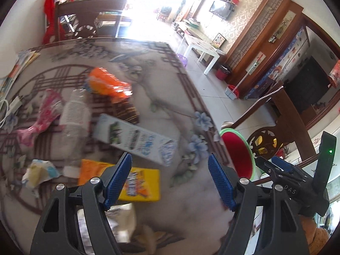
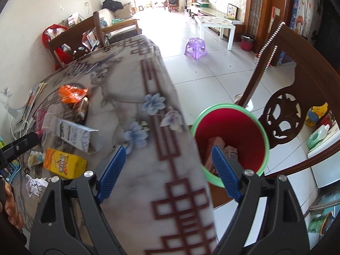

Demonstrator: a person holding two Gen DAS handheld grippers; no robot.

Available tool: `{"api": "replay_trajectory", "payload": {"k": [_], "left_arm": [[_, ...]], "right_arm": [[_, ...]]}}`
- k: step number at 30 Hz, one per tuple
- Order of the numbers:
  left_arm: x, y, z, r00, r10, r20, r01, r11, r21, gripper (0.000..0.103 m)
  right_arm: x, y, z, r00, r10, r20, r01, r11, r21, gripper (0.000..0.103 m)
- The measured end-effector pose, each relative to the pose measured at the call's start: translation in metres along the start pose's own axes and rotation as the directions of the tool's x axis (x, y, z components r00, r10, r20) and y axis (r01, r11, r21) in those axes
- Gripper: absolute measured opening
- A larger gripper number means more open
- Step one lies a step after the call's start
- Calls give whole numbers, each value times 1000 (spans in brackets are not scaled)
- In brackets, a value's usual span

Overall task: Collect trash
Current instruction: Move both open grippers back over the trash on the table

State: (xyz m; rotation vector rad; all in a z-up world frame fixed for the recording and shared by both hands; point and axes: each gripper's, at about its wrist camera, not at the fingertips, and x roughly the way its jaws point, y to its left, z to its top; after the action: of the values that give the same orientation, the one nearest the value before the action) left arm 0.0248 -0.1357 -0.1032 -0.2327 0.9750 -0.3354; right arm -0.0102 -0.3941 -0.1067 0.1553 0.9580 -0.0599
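The left gripper (image 1: 170,178) stood with its jaws wide and nothing between them, tilted down over the table (image 1: 148,80). Its blue pads (image 1: 118,180) framed a bare patch of the flowered cloth. The yellow packet (image 1: 140,182) lay just at 9 o'clock of the gap, partly behind the left pad; the white carton (image 1: 136,136) sat at 11 o'clock, a little beyond the tips. Farther out at 10 o'clock lay a clear bottle (image 1: 74,114), a pink wrapper (image 1: 44,114) and an orange bag (image 1: 108,82). A crumpled tissue (image 1: 40,170) lay at 9 o'clock, well apart. The red bin (image 1: 240,150) stood off the table edge at 2 o'clock, and the right gripper's body showed beside it at 3 o'clock.

The right gripper (image 2: 170,170) also pointed down with jaws spread wide and empty, straddling the table's edge (image 2: 170,148). Its right pad (image 2: 225,170) overlapped the bin (image 2: 231,125), which stood on the floor at 1 o'clock and held reddish boxes (image 2: 214,144). The carton (image 2: 74,133) lay at 10 o'clock, the packet (image 2: 63,163) at 9 o'clock, the orange bag (image 2: 72,94) farther off at 11 o'clock, and a foil scrap (image 2: 36,187) low at 9 o'clock. A hand's fingers (image 2: 10,204) showed at the left rim. A wooden chair (image 2: 282,114) stood at 2 o'clock behind the bin
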Motion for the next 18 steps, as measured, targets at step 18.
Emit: {"api": "replay_trajectory", "payload": {"k": [18], "left_arm": [[-50,172,-26,987,157,-37,-161,978,-131,71]], "right_arm": [[-8,190,-48,967,225,-122,-247,942,-225,90]]}}
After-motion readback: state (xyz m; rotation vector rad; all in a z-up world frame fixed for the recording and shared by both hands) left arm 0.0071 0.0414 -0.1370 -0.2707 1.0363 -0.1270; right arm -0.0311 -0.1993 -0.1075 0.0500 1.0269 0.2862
